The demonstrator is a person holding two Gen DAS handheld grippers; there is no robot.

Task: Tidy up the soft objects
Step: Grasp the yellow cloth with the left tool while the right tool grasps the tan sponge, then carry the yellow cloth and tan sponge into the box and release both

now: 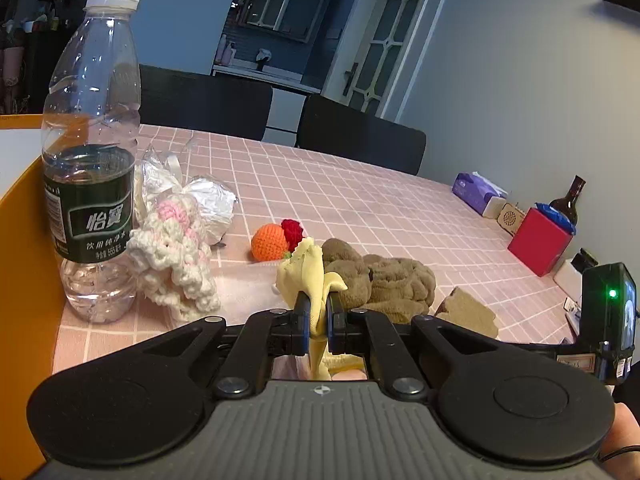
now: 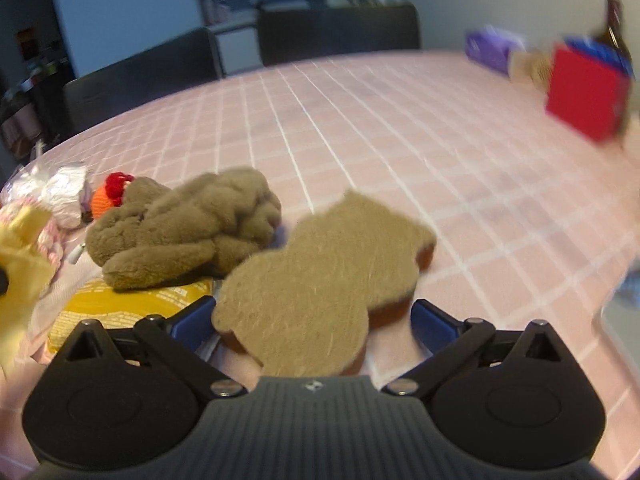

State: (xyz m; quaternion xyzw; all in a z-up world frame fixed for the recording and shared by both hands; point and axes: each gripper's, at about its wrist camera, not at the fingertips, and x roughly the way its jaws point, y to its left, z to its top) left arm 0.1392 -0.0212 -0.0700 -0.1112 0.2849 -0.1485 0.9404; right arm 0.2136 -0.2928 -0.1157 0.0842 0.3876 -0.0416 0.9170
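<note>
In the left wrist view my left gripper (image 1: 318, 312) is shut on a pale yellow cloth (image 1: 304, 276), which sticks up between its fingers. Just beyond lie a brown plush towel (image 1: 384, 280), an orange crochet ball (image 1: 269, 243) with a red crochet piece (image 1: 292, 230), and a white-and-pink crochet toy (image 1: 172, 256). In the blurred right wrist view my right gripper (image 2: 314, 320) is open wide. A brown-topped sponge (image 2: 320, 280) lies between its fingers on the pink checked tablecloth (image 2: 400, 140). The plush towel (image 2: 180, 220) sits to the sponge's left.
A water bottle (image 1: 92, 160) stands at the left beside an orange box wall (image 1: 20, 240). A yellow packet (image 2: 132, 308) lies under the plush towel. A red box (image 1: 540, 240), tissue pack (image 1: 476, 192) and dark bottle (image 1: 568, 200) stand along the right wall. Two dark chairs (image 1: 360, 132) stand behind the table.
</note>
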